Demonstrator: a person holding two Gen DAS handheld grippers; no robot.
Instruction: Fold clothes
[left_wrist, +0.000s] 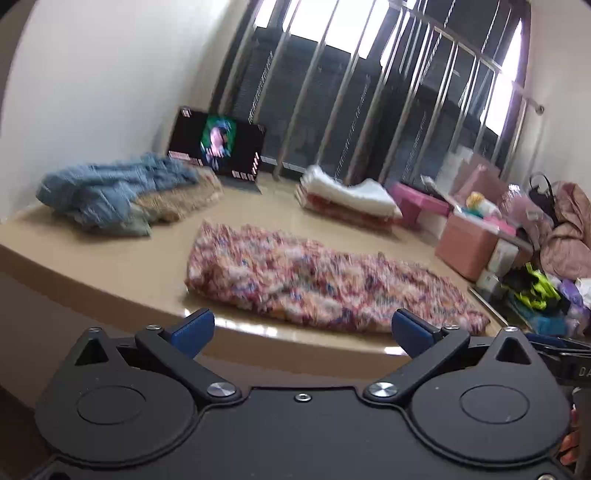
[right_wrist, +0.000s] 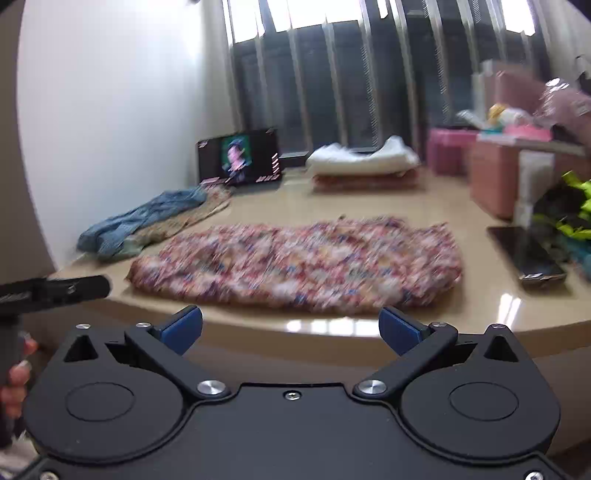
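A pink and red patterned garment (left_wrist: 317, 280) lies partly folded on the beige table (left_wrist: 110, 258); it also shows in the right wrist view (right_wrist: 306, 262). My left gripper (left_wrist: 301, 330) is open and empty, just short of the table's near edge, in front of the garment. My right gripper (right_wrist: 291, 328) is open and empty, also at the near edge, facing the garment. The left gripper's side (right_wrist: 55, 288) shows at the left of the right wrist view.
A blue and tan pile of clothes (left_wrist: 118, 192) lies at the back left. A stack of folded white and red cloth (left_wrist: 347, 199) sits at the back. A dark screen (left_wrist: 218, 147) stands against the window. Pink boxes (left_wrist: 469, 243) and clutter crowd the right. A phone (right_wrist: 524, 254) lies on the table.
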